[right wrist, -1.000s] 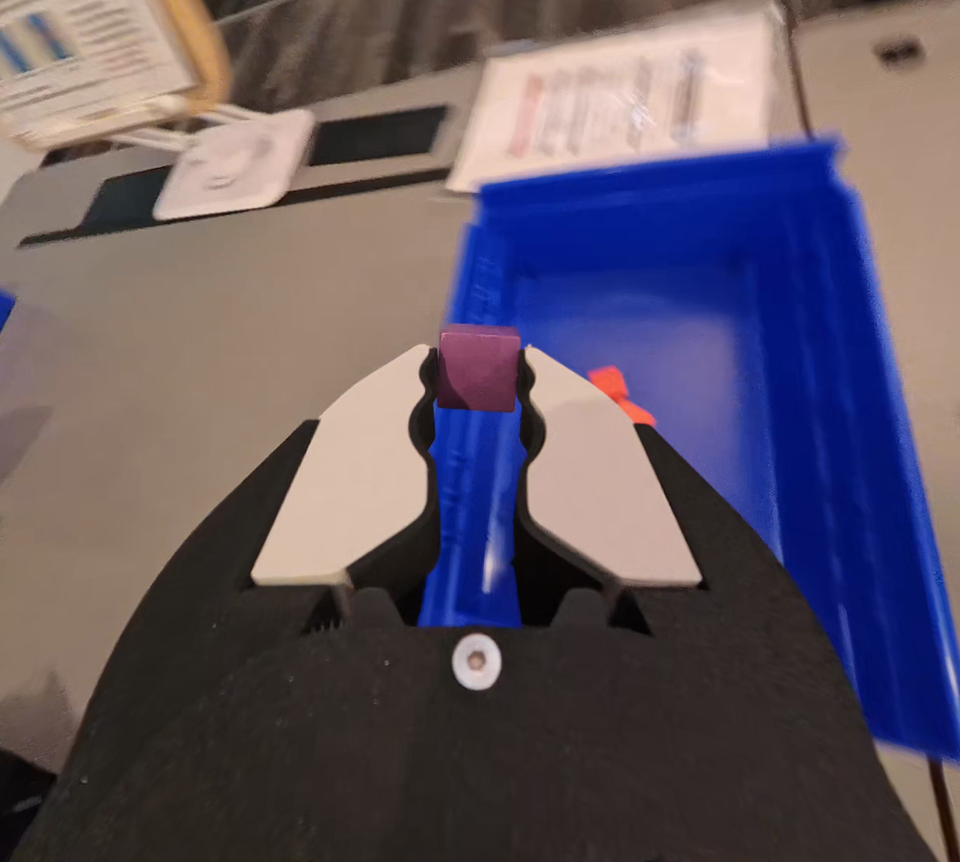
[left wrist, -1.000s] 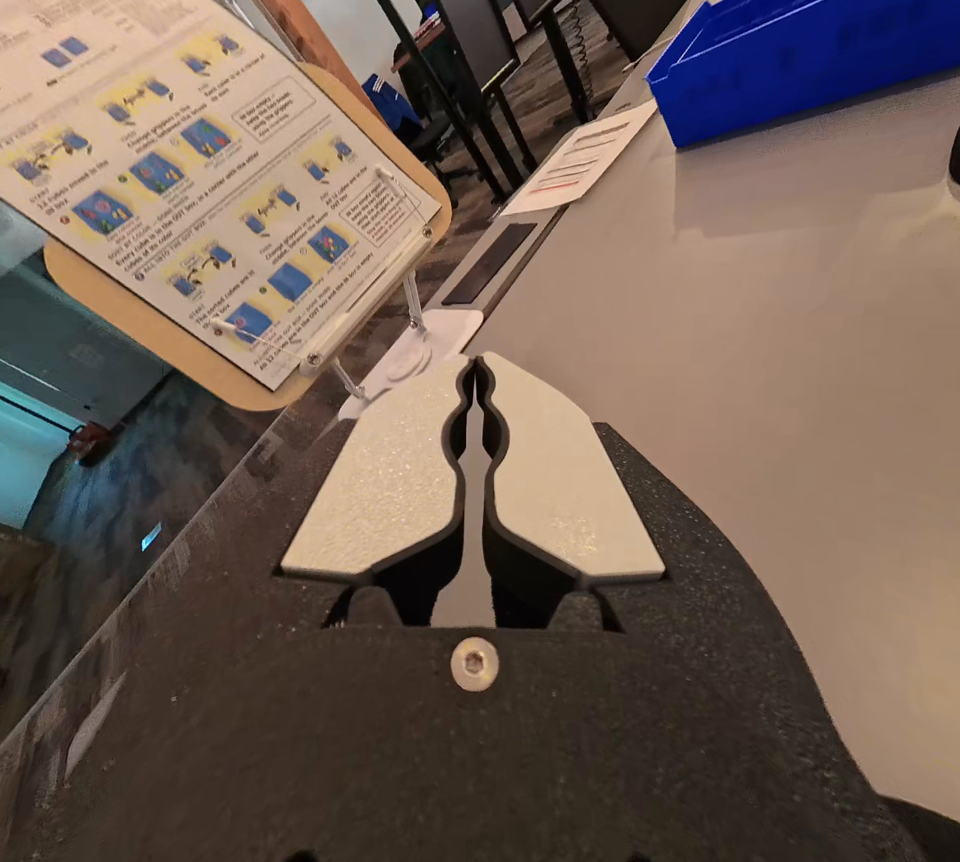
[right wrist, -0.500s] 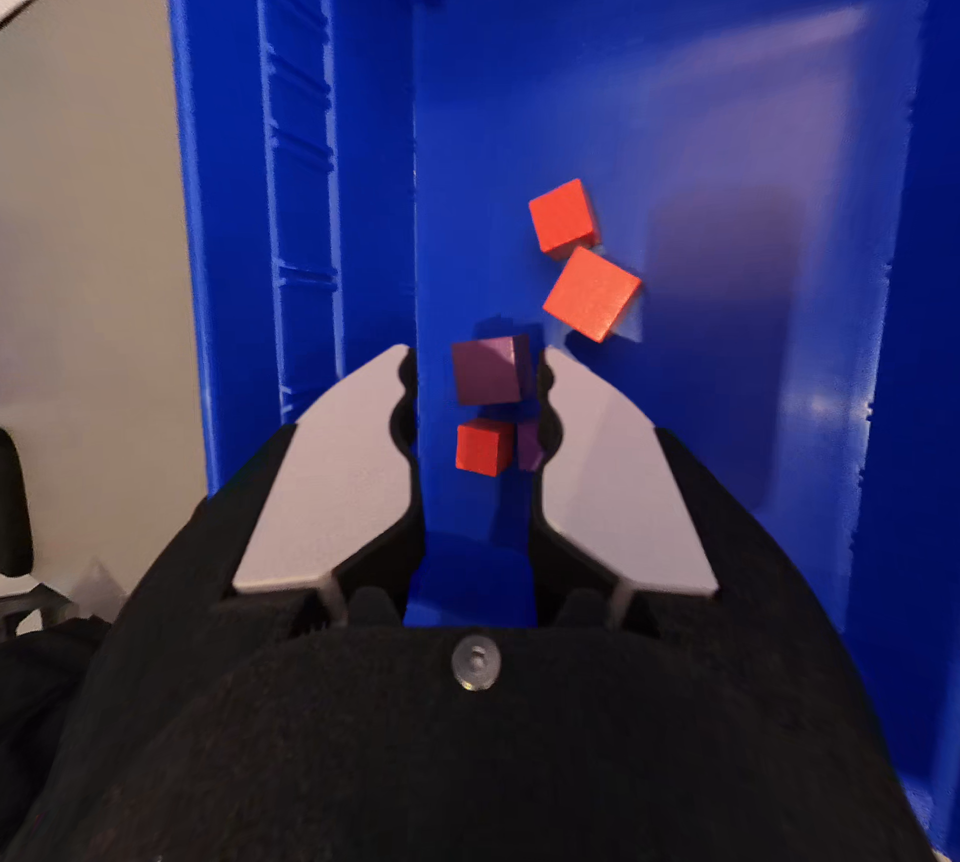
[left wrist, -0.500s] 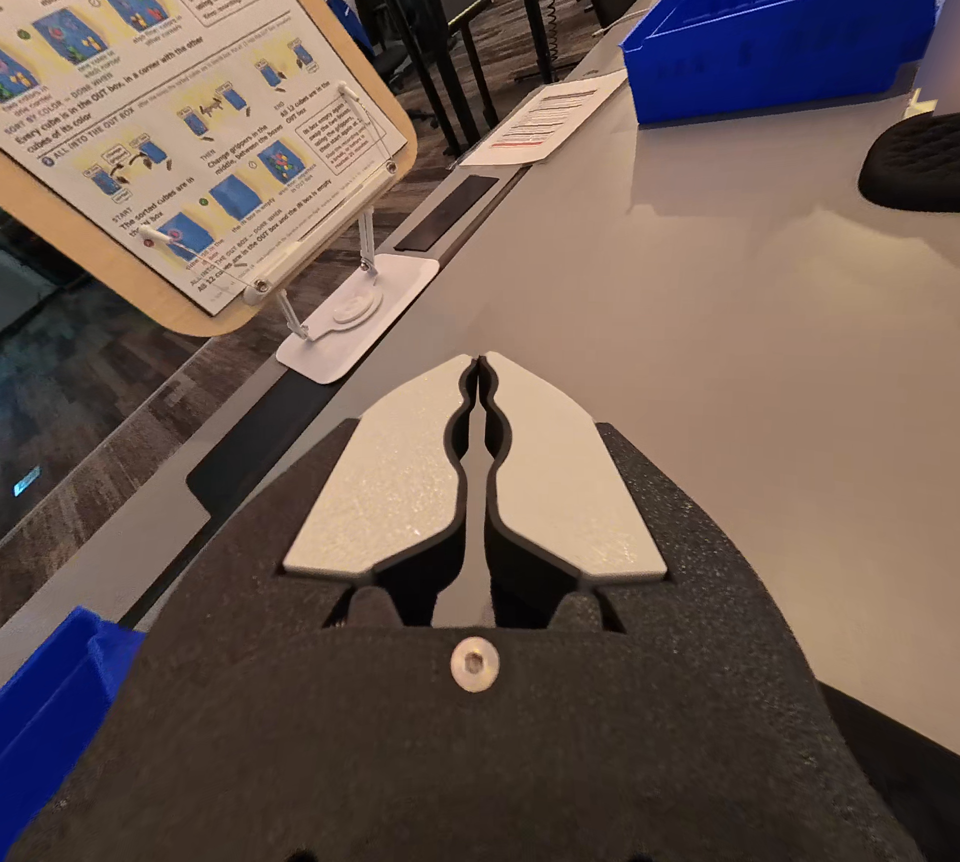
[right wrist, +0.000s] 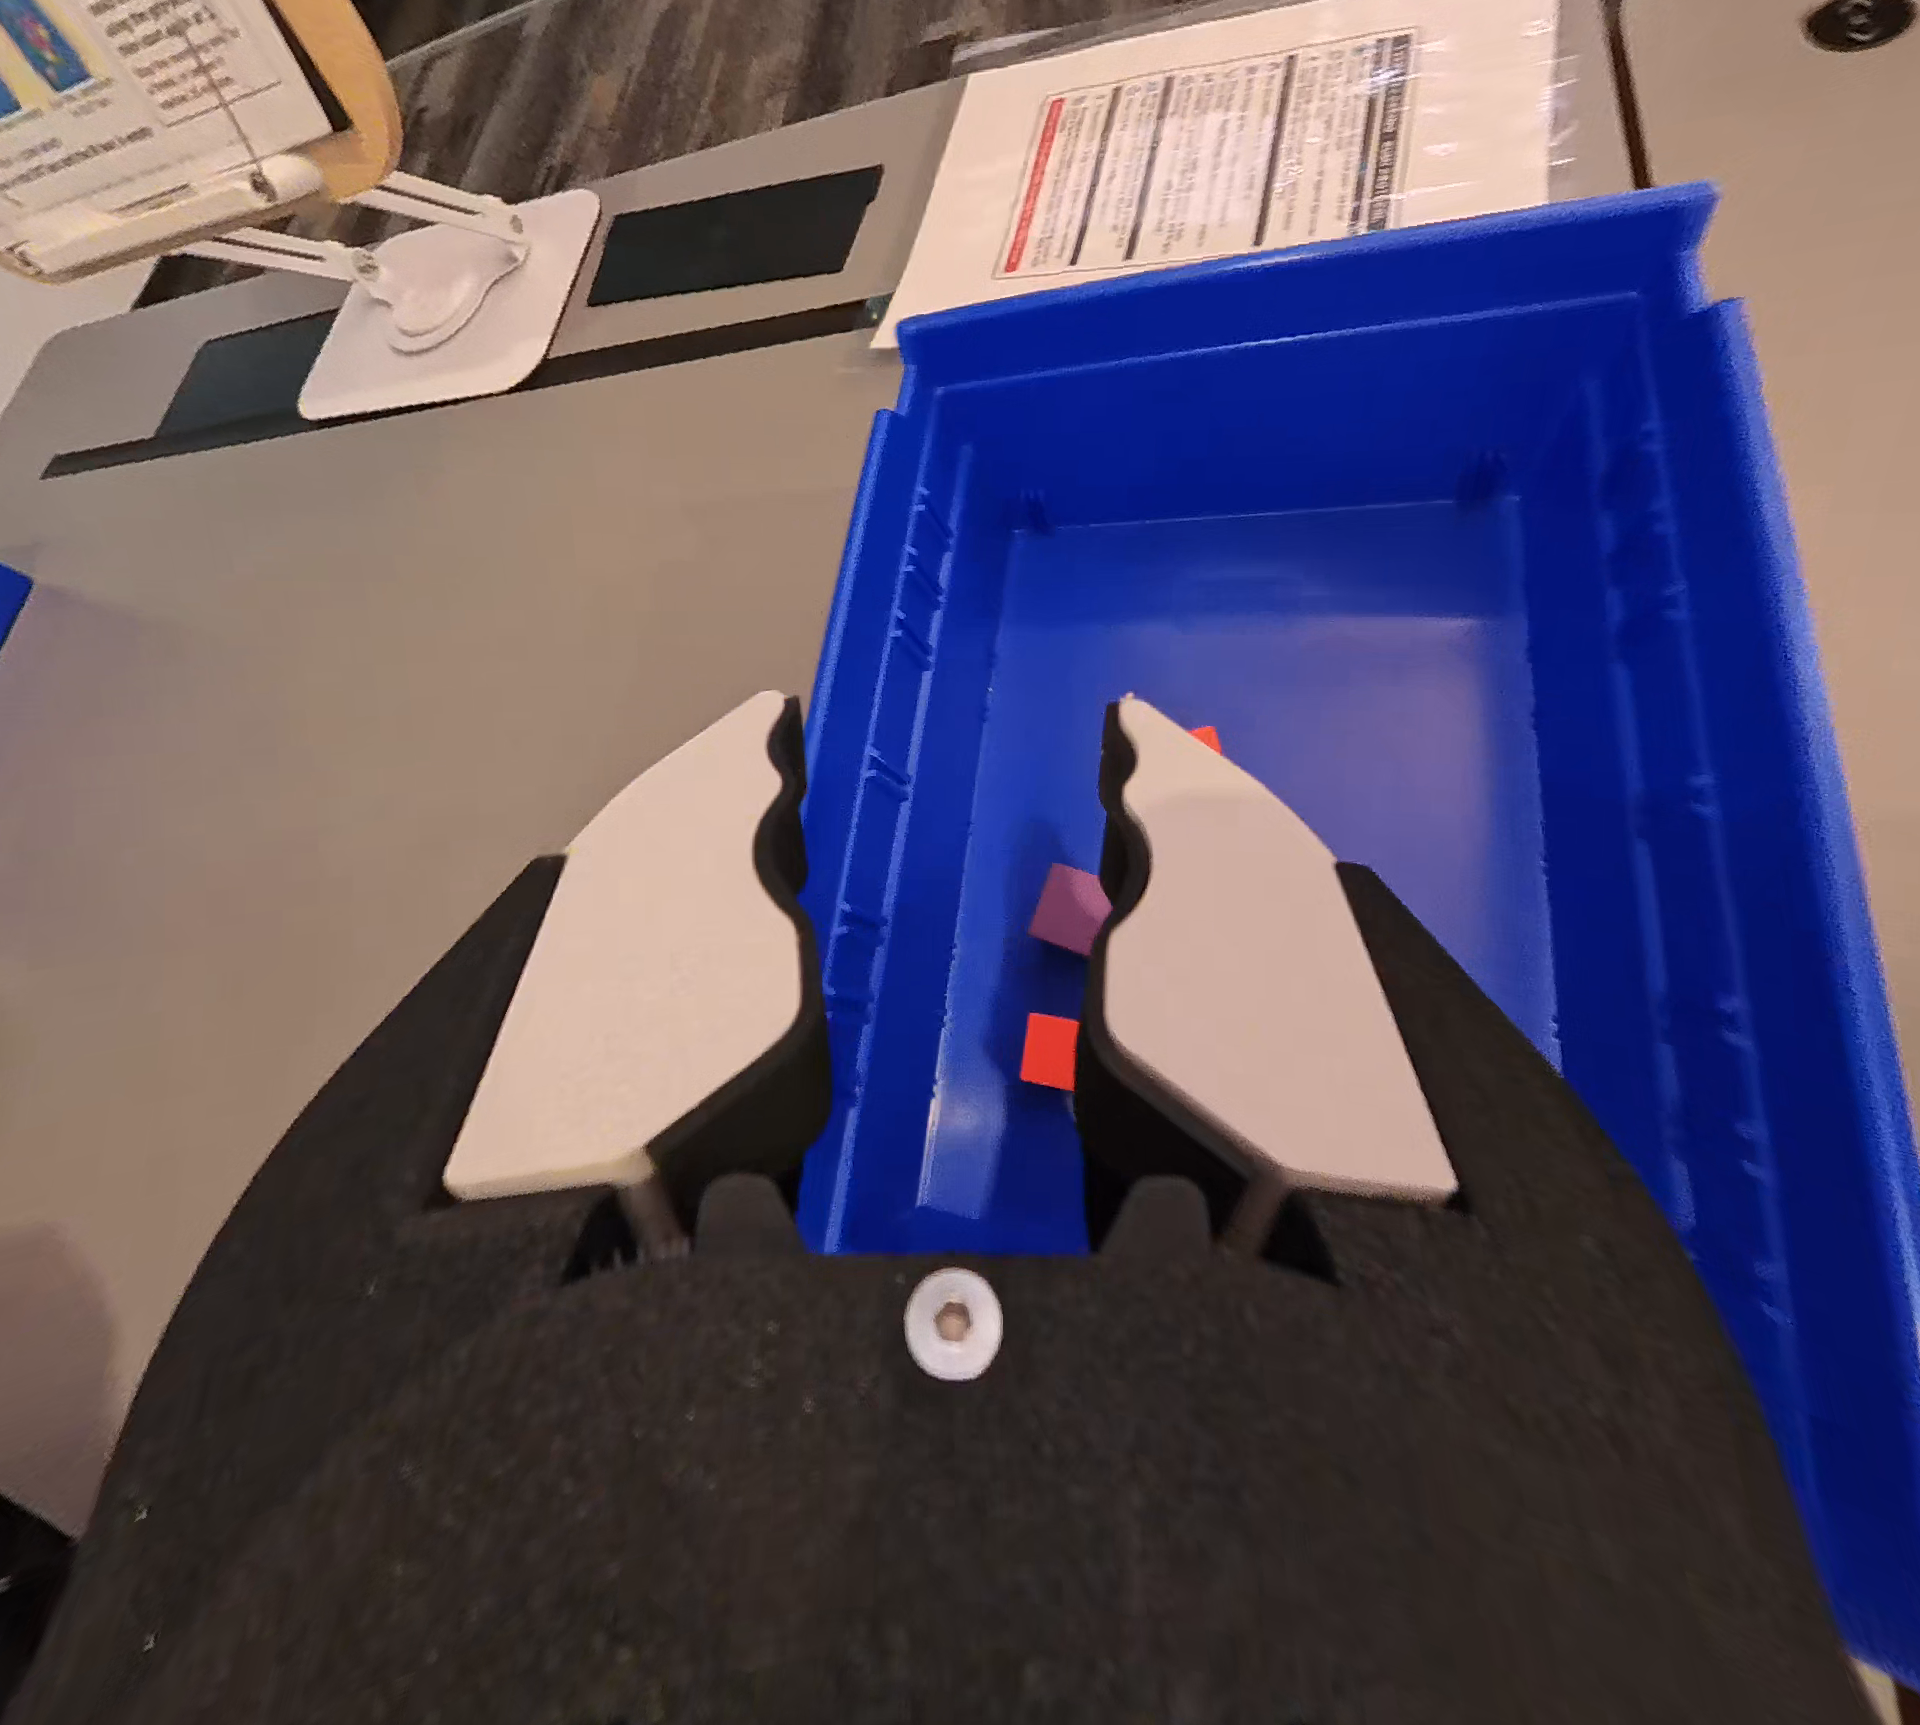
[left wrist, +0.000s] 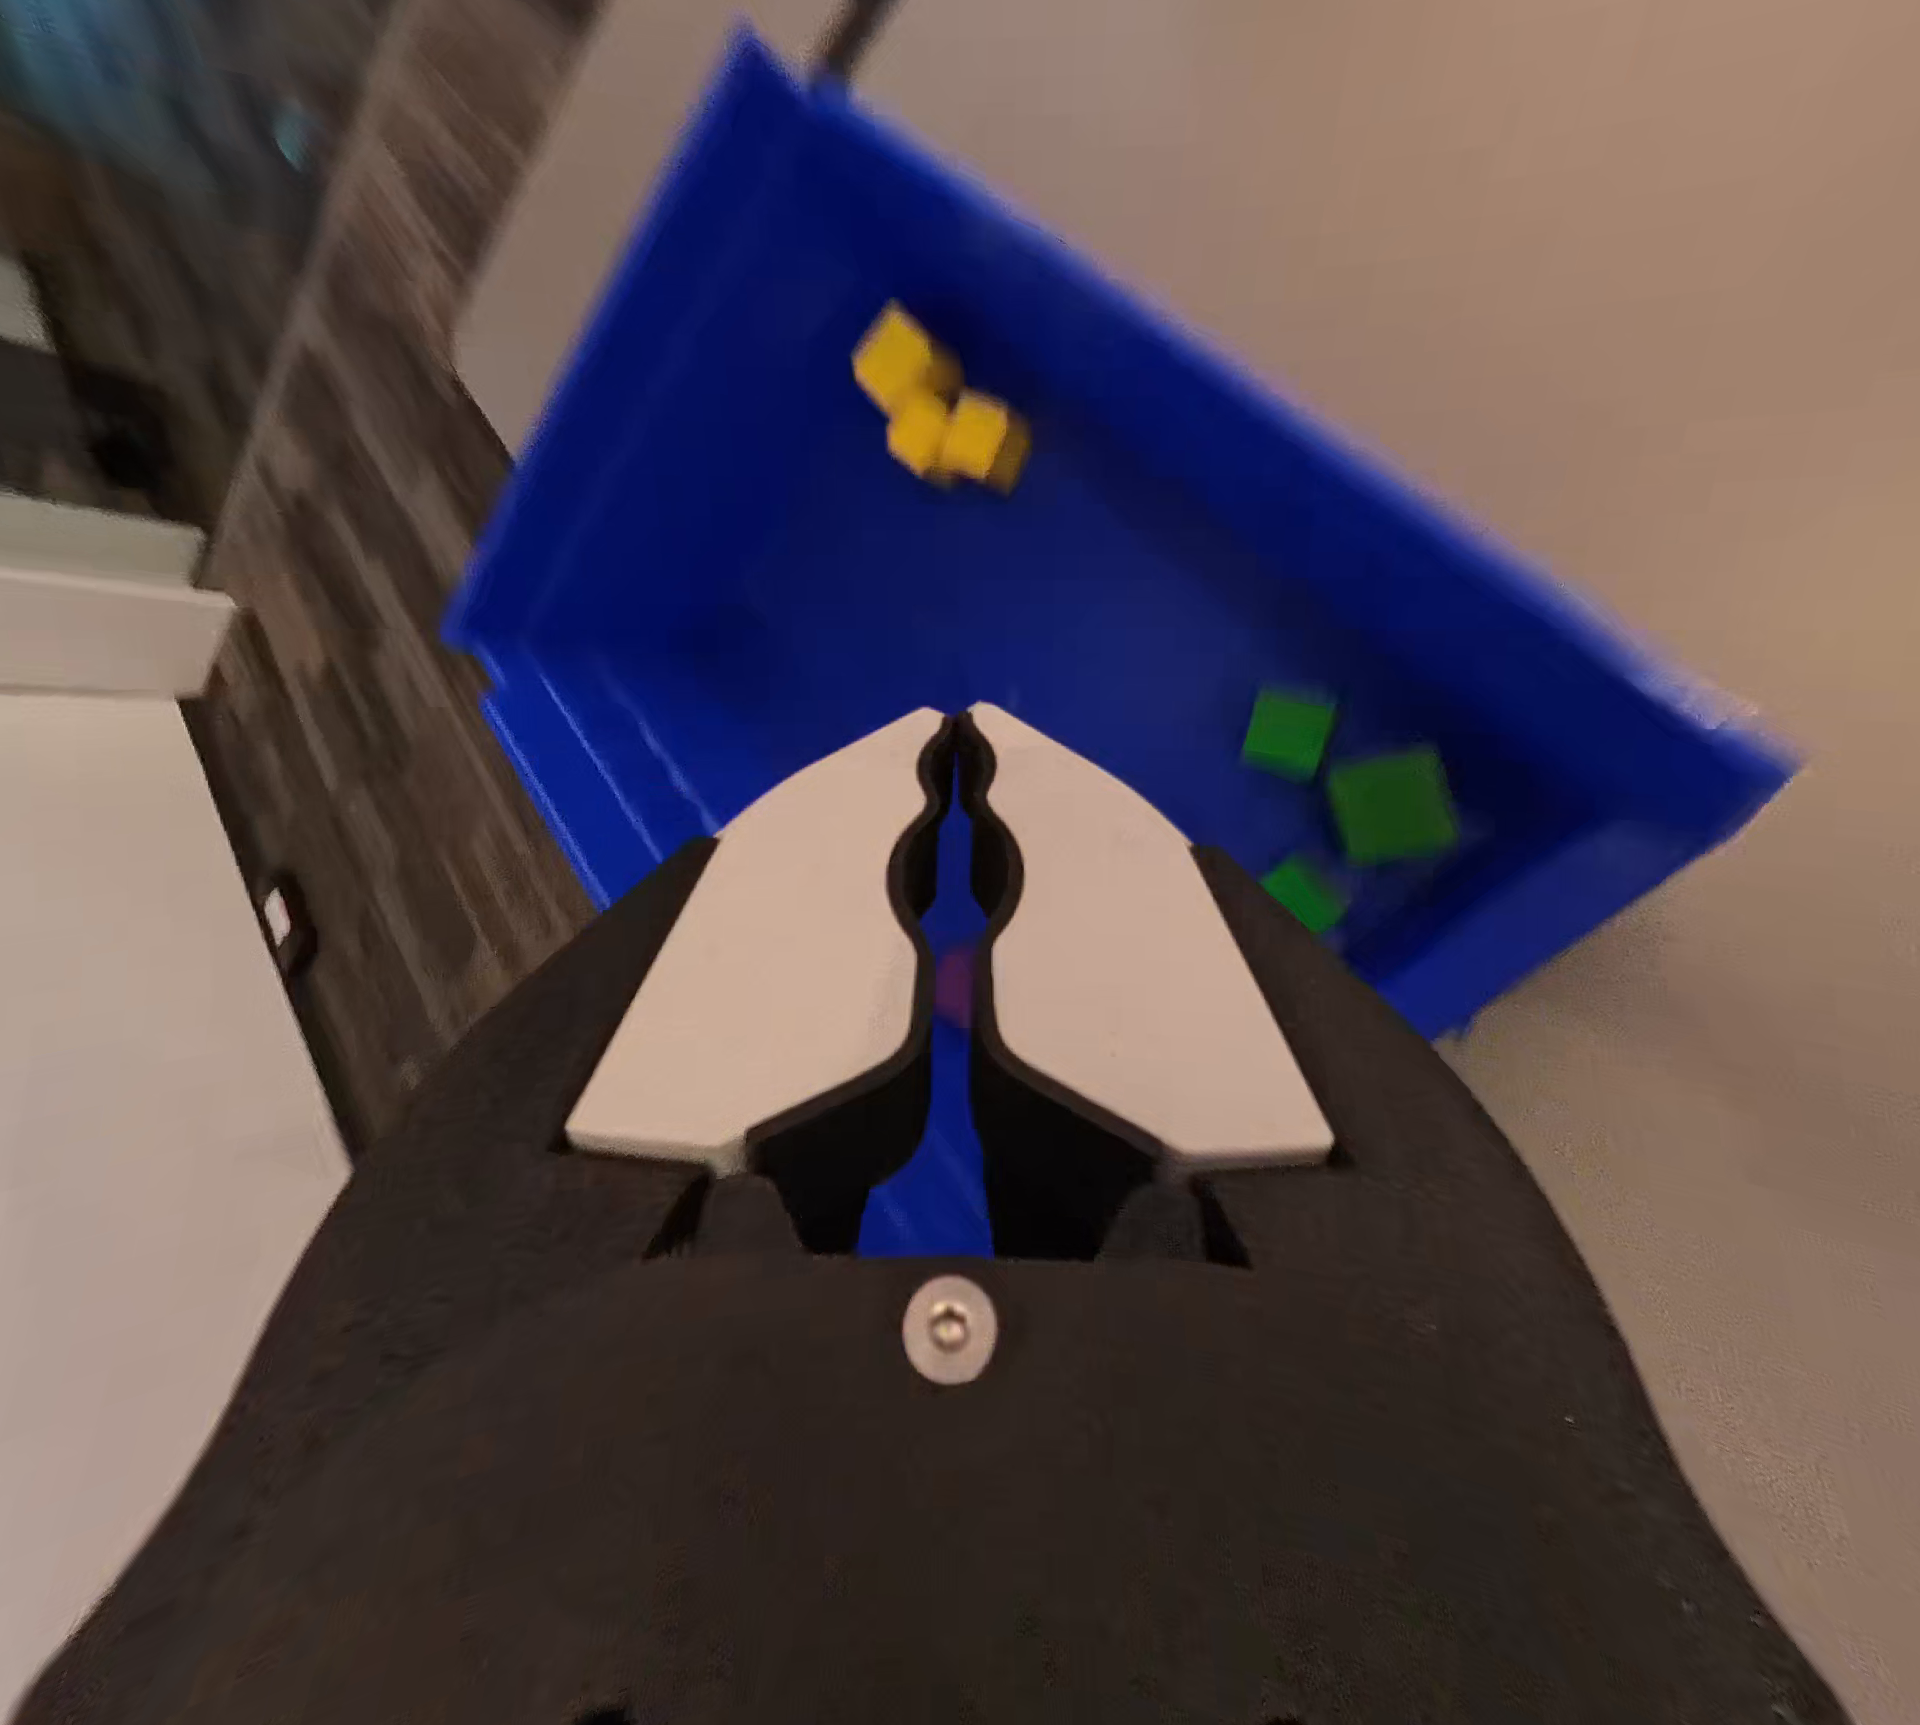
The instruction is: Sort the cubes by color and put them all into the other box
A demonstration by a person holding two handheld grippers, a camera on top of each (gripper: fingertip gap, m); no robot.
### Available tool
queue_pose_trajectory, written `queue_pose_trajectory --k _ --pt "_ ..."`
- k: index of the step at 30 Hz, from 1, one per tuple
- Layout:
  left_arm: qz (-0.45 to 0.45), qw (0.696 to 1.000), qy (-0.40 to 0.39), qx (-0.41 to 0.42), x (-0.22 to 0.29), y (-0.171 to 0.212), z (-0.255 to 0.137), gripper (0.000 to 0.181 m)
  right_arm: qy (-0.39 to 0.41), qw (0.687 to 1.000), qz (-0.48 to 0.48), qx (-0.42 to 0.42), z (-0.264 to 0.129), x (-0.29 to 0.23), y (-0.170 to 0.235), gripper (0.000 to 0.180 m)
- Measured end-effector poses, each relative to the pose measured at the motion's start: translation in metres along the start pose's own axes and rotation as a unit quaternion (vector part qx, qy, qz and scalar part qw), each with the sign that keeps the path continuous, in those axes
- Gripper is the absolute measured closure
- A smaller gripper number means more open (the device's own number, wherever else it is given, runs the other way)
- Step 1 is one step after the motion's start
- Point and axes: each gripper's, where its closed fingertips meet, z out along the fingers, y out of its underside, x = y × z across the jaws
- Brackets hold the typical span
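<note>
The grey table (right wrist: 436, 636) carries everything. Ahead of the right gripper (right wrist: 951, 714) and slightly to its right lies the receiving blue bin (right wrist: 1683, 657), its long axis running straight away from the claw toward a laminated printed sheet (right wrist: 1226, 158) beyond its far wall. That lengthwise lie probably suits sorting, since it leaves room for colour groups along the floor. Ahead and to the left of the same claw stands a white stand (right wrist: 447, 314) holding an instruction board (right wrist: 156, 34), tilted, I judge, so the person can read it while working.

The right gripper hangs above the bin's near end with its jaws spread wide and nothing between them. Under the gap, close against the right finger, a purple cube (right wrist: 1070, 908) sits on the bin floor, turned a little askew to the walls; nearer the claw's base is a red cube (right wrist: 1049, 1052), squarer to them. An orange-red sliver (right wrist: 1205, 737) peeps past the right fingertip, likely another red cube.

The left gripper (left wrist: 956, 719), jaws pressed together and empty, points into the source blue bin (left wrist: 644, 470), which lies aslant, its long axis running from ahead-left to ahead-right. Yellow cubes (left wrist: 940, 413) cluster beyond the tips; green cubes (left wrist: 1351, 792) lie loosely to the right. A purplish patch (left wrist: 954, 984) shows through the finger slot, too blurred to name.
</note>
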Motion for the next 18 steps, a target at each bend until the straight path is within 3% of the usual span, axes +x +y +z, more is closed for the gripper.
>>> queue_pose_trajectory --k 6,18 --pt "0.117 0.962 0.057 -0.241 0.011 0.098 0.030 0.175 -0.009 0.998 -0.032 -0.050 0.015 -0.018 0.008 0.125" --pt "0.158 0.934 0.101 -0.305 0.010 0.124 0.054 0.149 -0.014 0.995 -0.077 -0.068 0.023 -0.043 0.001 0.125"
